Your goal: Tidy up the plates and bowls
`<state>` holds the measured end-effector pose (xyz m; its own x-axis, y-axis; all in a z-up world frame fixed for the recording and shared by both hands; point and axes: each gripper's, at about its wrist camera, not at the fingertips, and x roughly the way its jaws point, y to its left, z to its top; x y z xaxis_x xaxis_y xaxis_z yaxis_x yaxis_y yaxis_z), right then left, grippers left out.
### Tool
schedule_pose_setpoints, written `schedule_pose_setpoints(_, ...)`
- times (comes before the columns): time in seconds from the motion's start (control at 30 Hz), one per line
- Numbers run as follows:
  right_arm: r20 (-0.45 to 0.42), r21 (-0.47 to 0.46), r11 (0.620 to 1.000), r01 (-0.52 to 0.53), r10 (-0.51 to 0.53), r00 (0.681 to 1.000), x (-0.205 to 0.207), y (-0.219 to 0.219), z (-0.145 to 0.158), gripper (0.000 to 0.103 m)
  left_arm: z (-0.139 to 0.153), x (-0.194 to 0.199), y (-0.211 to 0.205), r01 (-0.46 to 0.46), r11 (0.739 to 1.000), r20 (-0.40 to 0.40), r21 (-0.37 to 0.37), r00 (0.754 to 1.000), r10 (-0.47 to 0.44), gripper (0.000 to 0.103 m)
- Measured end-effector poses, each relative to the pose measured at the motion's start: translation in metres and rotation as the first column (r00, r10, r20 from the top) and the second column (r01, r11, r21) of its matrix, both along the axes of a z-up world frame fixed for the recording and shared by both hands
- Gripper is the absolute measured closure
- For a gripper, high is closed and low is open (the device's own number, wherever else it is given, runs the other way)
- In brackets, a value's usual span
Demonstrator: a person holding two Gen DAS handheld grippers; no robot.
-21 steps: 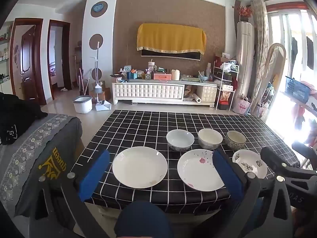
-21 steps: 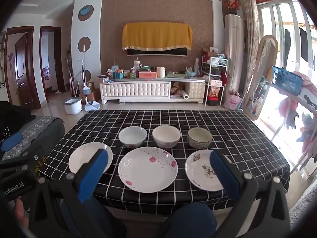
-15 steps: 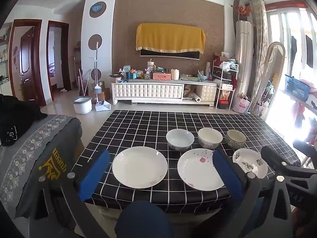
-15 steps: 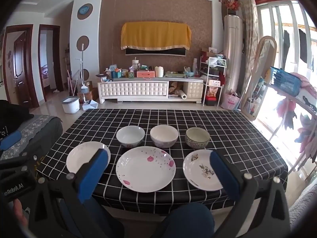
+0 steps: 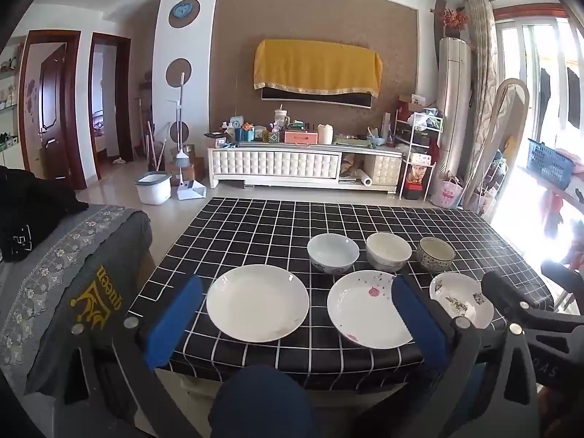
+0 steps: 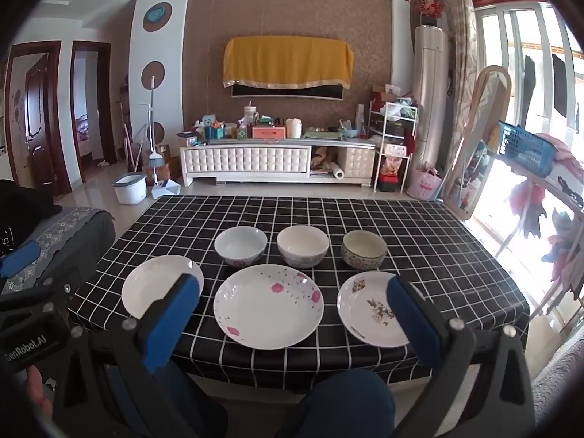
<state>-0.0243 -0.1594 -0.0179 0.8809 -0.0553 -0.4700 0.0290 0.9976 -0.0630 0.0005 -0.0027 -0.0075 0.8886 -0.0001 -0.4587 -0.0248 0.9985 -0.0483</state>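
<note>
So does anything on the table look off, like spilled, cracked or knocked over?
Nothing stands out. Three plates, plain, pink-flowered and leaf-patterned, lie flat in a front row. Three bowls stand upright behind them. None touch, nothing looks spilled or chipped. Both grippers, left and right, are open and hold nothing.

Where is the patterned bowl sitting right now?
The patterned bowl is at the right end of the back row of three bowls on the checked table, right of the cream bowl and just behind the small floral plate.
</note>
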Motion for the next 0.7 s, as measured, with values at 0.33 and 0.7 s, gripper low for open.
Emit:
schedule_pose_setpoints(0.33, -0.002, 0.021, 1.000, -0.008, 0.008, 1.000, -0.0008, -0.0018, 0.0021, 0.000, 0.0011, -0.0009, 0.0011, 0.003, 1.000, -0.007, -0.008, 1.000, -0.003, 0.000)
schedule_pose_setpoints(0.7, -0.017, 0.013, 1.000, -0.015, 0.015, 1.000, -0.0004, -0.0005, 0.0002, 0.000, -0.0027, 0.0003, -0.0022, 0.009, 1.000, -0.024, 0.004, 1.000, -0.009, 0.000)
